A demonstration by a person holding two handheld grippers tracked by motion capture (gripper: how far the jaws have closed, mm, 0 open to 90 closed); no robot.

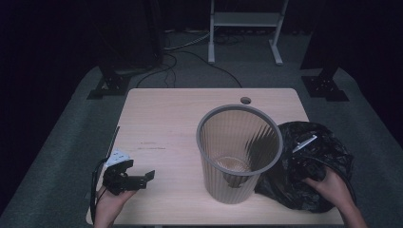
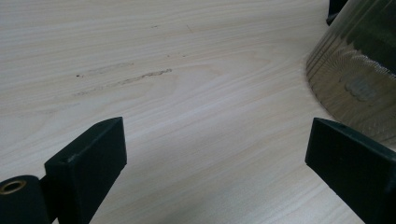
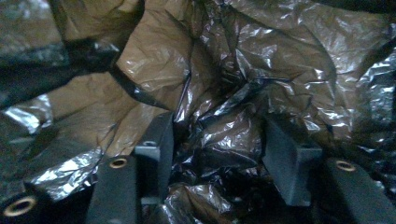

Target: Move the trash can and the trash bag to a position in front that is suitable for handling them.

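The right gripper (image 3: 217,154) is pushed into the crumpled black plastic bag (image 3: 243,79); a bunched fold sits between its jaws, which are partly closed on it. The left gripper (image 2: 215,154) holds its jaws wide apart over bare worktop (image 2: 187,70), the ribbed bin (image 2: 359,74) just beyond one jaw.

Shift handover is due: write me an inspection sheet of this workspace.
Surface: pale wooden table, faint scuffs, round cable hole at the far edge.
Job's things: ribbed grey bin upright, unlined; crumpled black bag beside it on its right.
Clutter: small white item at the table's left edge.
Grippers: left tool open over bare wood; right tool with bag folds bunched between its jaws, whether it pinches them I cannot tell.
Cables: several on the floor beyond the table.
Surroundings: grey carpet, dark stands, white frame.
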